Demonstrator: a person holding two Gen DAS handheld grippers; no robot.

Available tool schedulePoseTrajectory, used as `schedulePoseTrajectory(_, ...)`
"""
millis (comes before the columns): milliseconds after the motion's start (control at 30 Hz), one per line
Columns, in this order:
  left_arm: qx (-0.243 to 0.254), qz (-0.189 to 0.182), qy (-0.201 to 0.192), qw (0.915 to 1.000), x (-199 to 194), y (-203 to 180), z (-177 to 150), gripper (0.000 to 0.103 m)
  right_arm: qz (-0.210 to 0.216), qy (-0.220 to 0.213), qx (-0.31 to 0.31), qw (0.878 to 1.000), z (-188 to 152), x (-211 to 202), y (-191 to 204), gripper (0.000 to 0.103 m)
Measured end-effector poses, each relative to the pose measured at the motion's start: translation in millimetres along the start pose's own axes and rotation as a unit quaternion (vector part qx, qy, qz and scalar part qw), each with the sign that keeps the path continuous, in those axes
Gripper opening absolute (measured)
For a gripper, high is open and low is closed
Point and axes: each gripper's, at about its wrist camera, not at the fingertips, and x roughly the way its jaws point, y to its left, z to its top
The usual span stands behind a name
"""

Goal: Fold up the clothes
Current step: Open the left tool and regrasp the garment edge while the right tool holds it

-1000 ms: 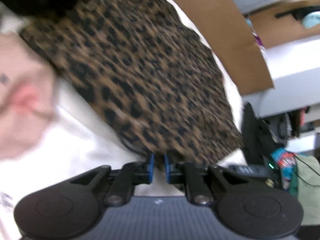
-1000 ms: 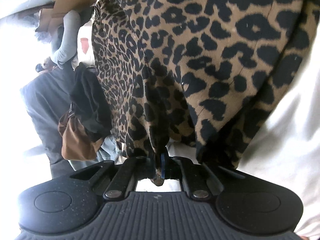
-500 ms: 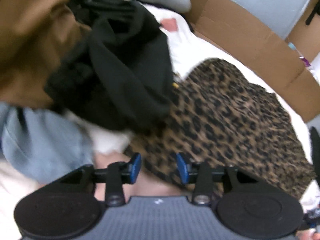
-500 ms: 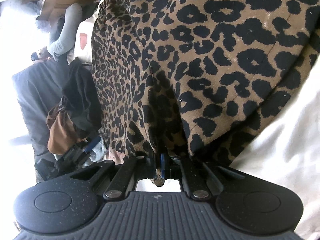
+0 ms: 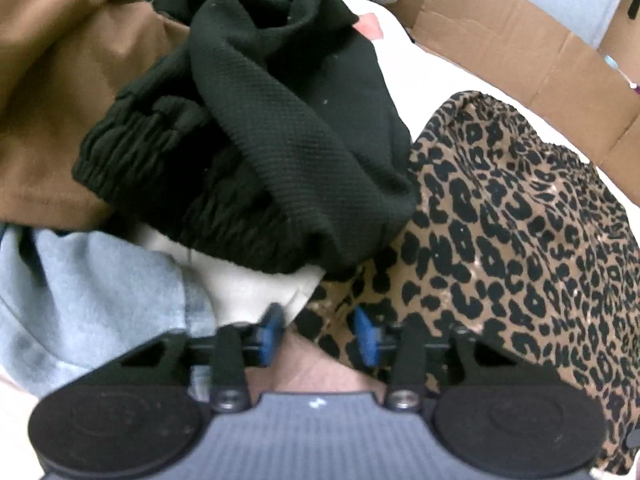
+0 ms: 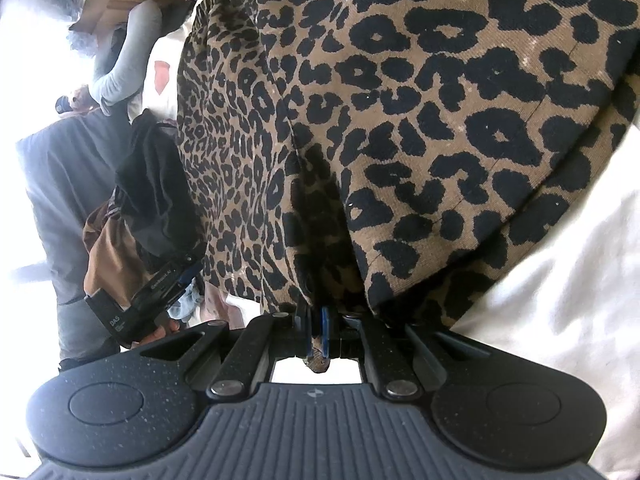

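- My left gripper [image 5: 318, 334] hangs over the corner of the leopard-print garment [image 5: 520, 248], its blue pads [image 5: 366, 336] apart with the cloth's edge lying between them; the jaws have just been closing, but nothing is pinched yet.
- At ten o'clock from it sits the black garment [image 5: 260, 128], heaped on brown cloth [image 5: 60, 80] and grey cloth [image 5: 80, 292], probably waiting its turn.
- My right gripper [image 6: 316, 334] is clenched on a tuck of the same leopard-print garment, which fans out toward twelve o'clock over the white sheet [image 6: 560, 280].
- I judge the right grip anchors one corner so the left can take the other and stretch the edge straight for folding.
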Motion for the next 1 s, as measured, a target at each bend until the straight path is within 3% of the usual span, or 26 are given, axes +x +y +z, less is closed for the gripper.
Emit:
schedulePoseTrajectory(33, 0.005, 0.000, 0.000, 1.0000, -2, -1, 1, 0.009, -0.001, 0.001, -0.001, 1.000, 0, 0, 0, 0.002)
schedulePoseTrajectory(100, 0.014, 0.001, -0.002, 0.9999, -5, -3, 4, 0.006, -0.004, 0.003, -0.004, 1.000, 0, 1, 0, 0.002)
schedulePoseTrajectory(467, 0.033, 0.025, -0.051, 0.9978, -36, -12, 37, 0.005, -0.008, 0.031, -0.035, 0.999, -2, 11, 15, 0.002)
schedulePoseTrajectory(567, 0.033, 0.031, -0.047, 0.9979, -33, -11, 38, 0.005, -0.008, 0.045, -0.039, 0.998, -4, 18, 19, 0.002)
schedulePoseTrajectory(733, 0.015, 0.040, -0.009, 0.9990, -13, -5, 28, 0.006, -0.055, 0.054, -0.056, 0.995, -10, 31, 15, 0.003)
schedulePoseTrajectory(867, -0.037, 0.030, 0.001, 0.9989, -4, 4, 19, 0.015, -0.058, 0.054, -0.052, 0.996, -10, 31, 13, 0.008)
schedulePoseTrajectory(967, -0.063, 0.009, 0.000, 0.9979, -6, 6, 15, 0.036, -0.056, 0.058, -0.057, 0.995, -11, 31, 14, 0.009)
schedulePoseTrajectory(1000, -0.065, 0.005, -0.001, 0.9979, -6, 5, 14, 0.037, -0.056, 0.060, -0.061, 0.995, -12, 32, 15, 0.007)
